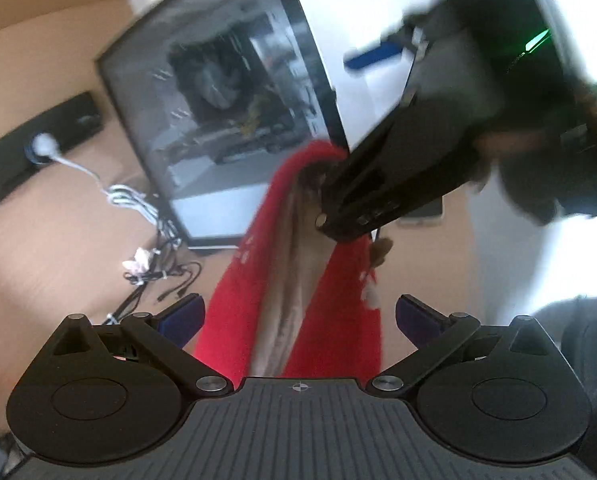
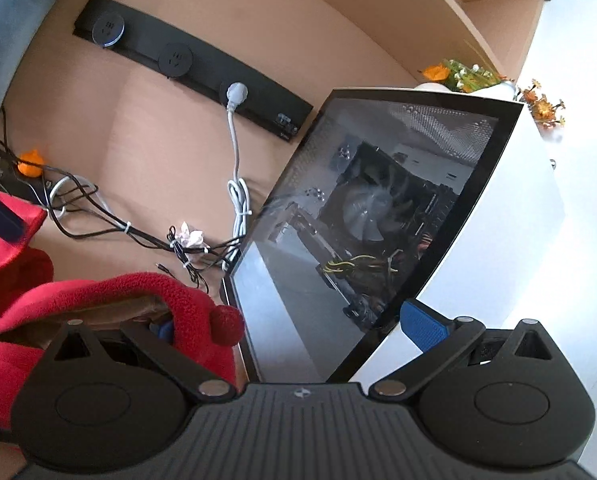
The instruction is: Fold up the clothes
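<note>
Overhead: one red garment [image 1: 298,300], two grippers; left gripper [image 1: 298,316] fingers apart.

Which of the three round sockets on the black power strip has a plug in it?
The socket nearest the glass-sided computer case holds a white plug, its white cable hanging below. The other two round sockets on the power strip show bare faces.

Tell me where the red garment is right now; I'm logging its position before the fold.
In the left wrist view the red garment hangs mid-frame between the open left gripper fingers, its top beside the right gripper, before the computer case.
</note>
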{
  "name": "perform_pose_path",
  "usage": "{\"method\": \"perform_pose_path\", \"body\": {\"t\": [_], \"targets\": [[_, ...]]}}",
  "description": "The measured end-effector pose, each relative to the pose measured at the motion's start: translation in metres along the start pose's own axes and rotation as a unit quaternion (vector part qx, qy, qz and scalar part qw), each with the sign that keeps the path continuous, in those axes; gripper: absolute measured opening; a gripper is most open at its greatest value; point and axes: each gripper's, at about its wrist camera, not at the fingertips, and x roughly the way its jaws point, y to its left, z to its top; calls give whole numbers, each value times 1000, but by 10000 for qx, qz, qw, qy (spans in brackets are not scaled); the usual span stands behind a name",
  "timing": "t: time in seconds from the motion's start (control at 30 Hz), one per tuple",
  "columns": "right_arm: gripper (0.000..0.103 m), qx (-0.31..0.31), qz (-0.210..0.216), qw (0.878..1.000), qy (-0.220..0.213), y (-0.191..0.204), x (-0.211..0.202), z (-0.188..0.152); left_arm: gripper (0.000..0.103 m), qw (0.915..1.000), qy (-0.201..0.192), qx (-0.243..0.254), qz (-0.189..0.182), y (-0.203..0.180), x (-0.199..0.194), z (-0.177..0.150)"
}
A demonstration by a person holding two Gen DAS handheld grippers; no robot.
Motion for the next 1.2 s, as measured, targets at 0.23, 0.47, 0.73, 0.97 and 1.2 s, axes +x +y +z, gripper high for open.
{"method": "perform_pose_path", "body": {"t": [0.23,0.47,0.73,0.97,1.2], "targets": [[103,-191,-3,9987,-464,7,-17,1,103,9993,196,-26,-308,13,40,-1],[103,-376,66,9966,-726,11,-23,8,68,9993,110,134,-316,6,40,-3],[103,228,952,9948,-293,-12,-19,14,26,9990,201,-379,111,22,35,-6],[103,2812,2171,9304,904,-74,8,-22,26,9808,254,-1923,218,75,17,-13],[103,3510,2568,8687,2371,-5,92,-55,23,9566,13,-2891,366,89,-21,-21]]}}
